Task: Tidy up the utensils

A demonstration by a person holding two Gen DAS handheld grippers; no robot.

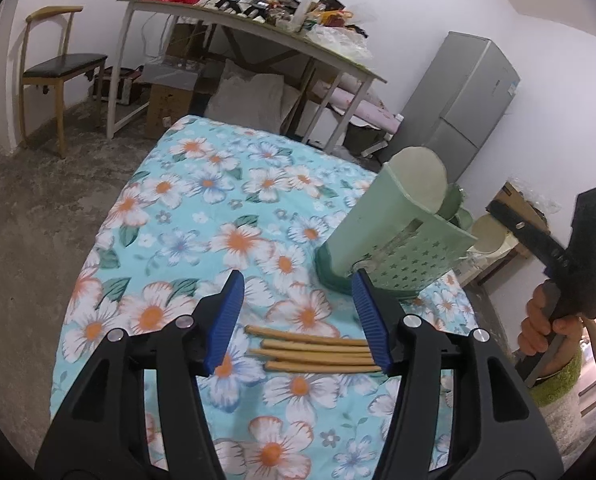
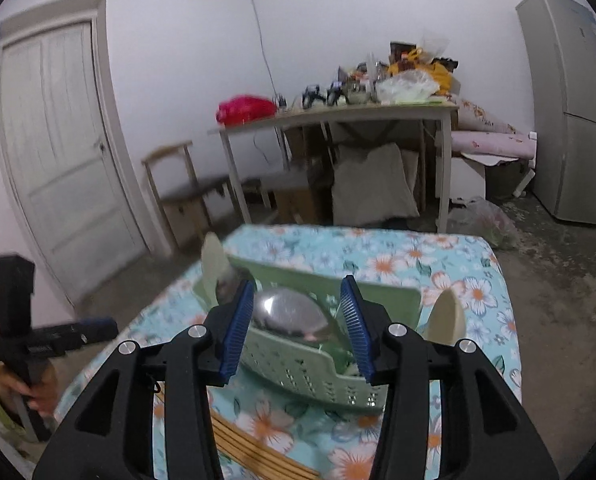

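Note:
Several wooden chopsticks [image 1: 313, 350] lie side by side on the floral cloth [image 1: 202, 216]. My left gripper [image 1: 298, 316] hovers just over them, open, its blue pads standing apart from the sticks. A green perforated utensil holder [image 1: 397, 240] stands beyond them to the right. My right gripper [image 2: 298, 328] is open right above that holder [image 2: 317, 376], pressing on nothing. A metal spoon [image 2: 286, 312] rests in the holder, with cream spoons [image 2: 447, 316] sticking up at its ends. The chopsticks [image 2: 250, 452] show at the bottom of the right wrist view.
A cluttered white table [image 1: 258, 28] stands behind the clothed surface, with boxes and a pillow under it. There is a wooden chair [image 1: 58, 68] at the left, a grey fridge [image 1: 469, 96] at the right and a door [image 2: 58, 140]. A hand [image 1: 545, 328] grips the right tool.

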